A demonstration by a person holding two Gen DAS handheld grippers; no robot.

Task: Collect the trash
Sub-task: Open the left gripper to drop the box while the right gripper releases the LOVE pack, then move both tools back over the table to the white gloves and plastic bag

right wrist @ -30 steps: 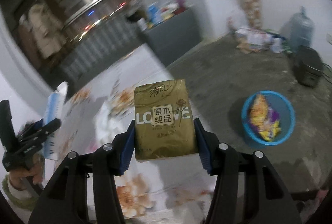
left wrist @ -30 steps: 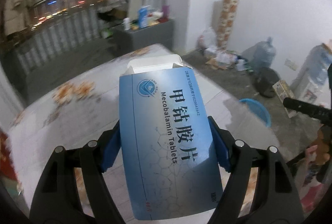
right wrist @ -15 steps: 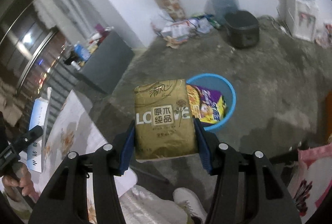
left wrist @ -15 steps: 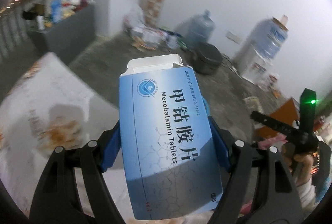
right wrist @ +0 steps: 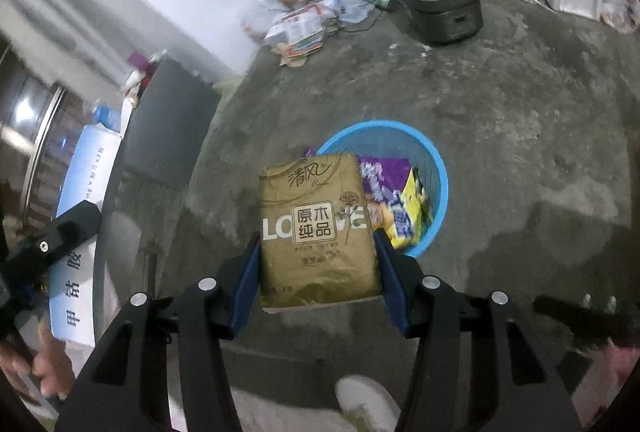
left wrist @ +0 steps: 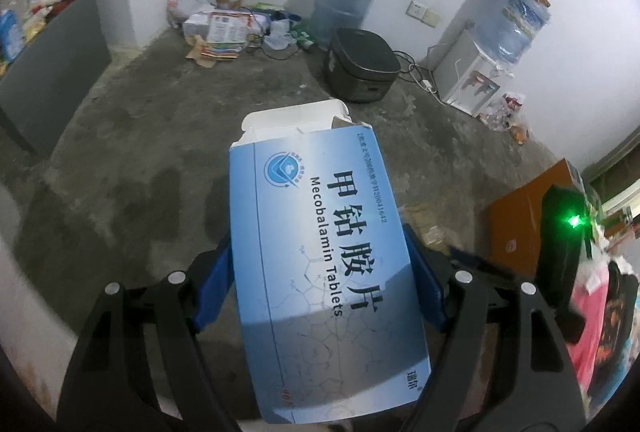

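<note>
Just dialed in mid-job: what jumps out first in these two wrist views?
The blue Mecobalamin tablet box fills the left wrist view, clamped in the left gripper above bare concrete floor. In the right wrist view the right gripper clamps a gold tissue pack that overlaps the near rim of the blue basket, which already holds colourful wrappers.

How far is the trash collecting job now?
Done: purple and yellow snack wrappers already lie in the round blue plastic basket. In hand: left gripper holds a blue cardboard medicine box; right gripper holds a gold tissue pack above the basket. Left: dropping both in.
</note>
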